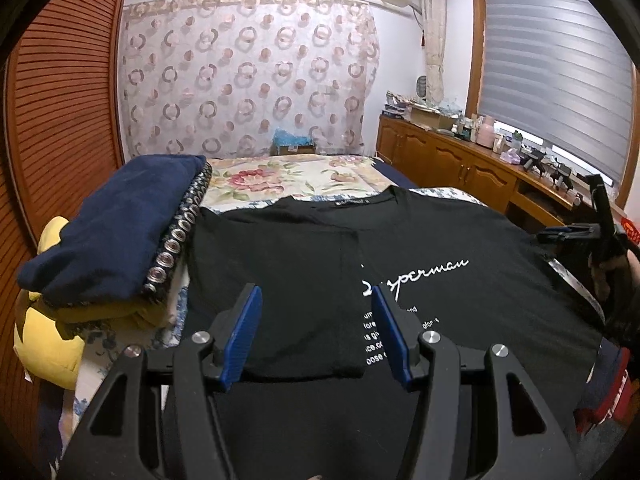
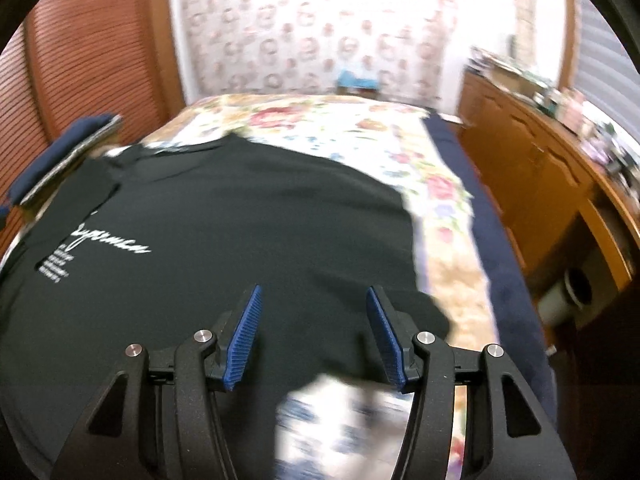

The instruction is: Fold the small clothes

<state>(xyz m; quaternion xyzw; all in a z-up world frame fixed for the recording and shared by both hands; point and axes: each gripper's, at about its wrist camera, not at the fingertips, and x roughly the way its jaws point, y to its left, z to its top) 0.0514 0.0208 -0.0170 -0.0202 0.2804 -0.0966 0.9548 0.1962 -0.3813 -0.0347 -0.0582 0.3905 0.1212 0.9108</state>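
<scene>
A black T-shirt (image 1: 280,248) with white "Superman" script (image 1: 424,276) lies flat on the bed, collar away from me. Its left side is folded over towards the middle. My left gripper (image 1: 316,292) hovers over the near edge of that folded flap, jaws open, pads not pressing on the cloth. At the right edge of the left wrist view, a gloved hand (image 1: 612,272) holds the other gripper. In the blurred right wrist view, my right gripper (image 2: 314,288) stands open above the shirt's (image 2: 240,220) near right part, with nothing pinched between the blue pads.
A stack of folded clothes (image 1: 120,220), navy on top and yellow below, sits left of the shirt. The floral bedspread (image 1: 280,176) stretches beyond the collar to a cardboard box (image 1: 294,144). A louvred wooden door (image 1: 60,120) stands left, a cluttered wooden cabinet (image 1: 460,160) right.
</scene>
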